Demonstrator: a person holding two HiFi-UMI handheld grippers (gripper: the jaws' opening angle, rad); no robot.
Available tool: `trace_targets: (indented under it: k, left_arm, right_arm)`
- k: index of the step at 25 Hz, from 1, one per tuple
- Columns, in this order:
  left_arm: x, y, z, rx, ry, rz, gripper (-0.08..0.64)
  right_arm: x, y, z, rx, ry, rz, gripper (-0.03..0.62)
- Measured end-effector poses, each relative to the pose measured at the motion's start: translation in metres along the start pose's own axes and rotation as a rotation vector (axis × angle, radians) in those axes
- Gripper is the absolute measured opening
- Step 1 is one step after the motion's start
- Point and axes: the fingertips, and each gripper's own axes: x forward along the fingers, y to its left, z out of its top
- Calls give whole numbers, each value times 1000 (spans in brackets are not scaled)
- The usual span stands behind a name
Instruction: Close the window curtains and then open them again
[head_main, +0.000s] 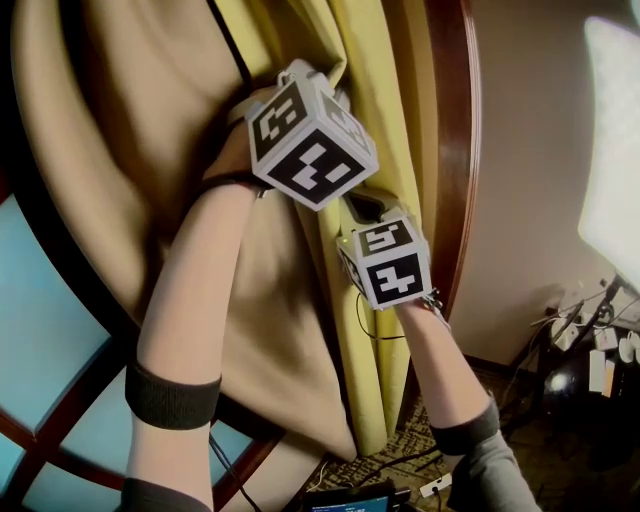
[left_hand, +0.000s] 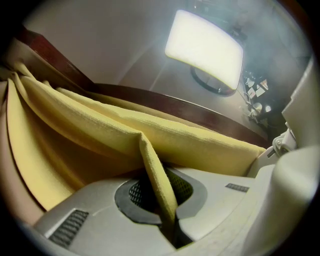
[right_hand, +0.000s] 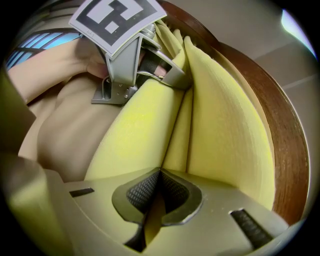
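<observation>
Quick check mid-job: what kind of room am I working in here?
Probably a hotel or guest room, though I can't be sure. A full-length yellow curtain hangs beside a window with a dark wooden frame, above patterned carpet with a power strip on it.

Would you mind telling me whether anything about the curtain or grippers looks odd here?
Nothing stands out: the left gripper and the right gripper each pinch a fold of the yellow curtain beside the wooden frame; no tear shows.

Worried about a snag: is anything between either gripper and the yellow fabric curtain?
Nothing visible. The left gripper and the right gripper are each shut directly on a fold of the yellow fabric curtain, beside the dark wooden frame.
</observation>
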Motion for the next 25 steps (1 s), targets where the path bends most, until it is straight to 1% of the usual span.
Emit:
trace_targets:
  k: [5, 7, 10, 13, 18, 21, 25]
  left_arm:
    - [14, 7, -1, -6, -1, 20, 0]
    - [20, -2, -1, -8, 5, -4, 0]
    - [31, -30, -10, -19, 29, -65, 0]
    - [32, -44, -11, -33, 38, -88, 0]
    - [14, -50, 0, -61, 31, -89, 0]
    - [0, -58, 2, -93, 25, -74, 0]
    - [-27, -67, 4, -109, 31, -46, 3]
  right_arm:
    - [5, -9, -8, 0, 19, -21, 12]
    - [4, -10, -9, 4, 29, -23, 14]
    - [0, -3, -7, 14, 31, -7, 14]
    - [-7, 2, -9, 17, 37, 5, 14]
    - [-27, 3, -6, 25, 36, 12, 14]
    - [-42, 10, -3, 24, 32, 20, 14]
    - [-66, 26, 3, 24, 24, 38, 14]
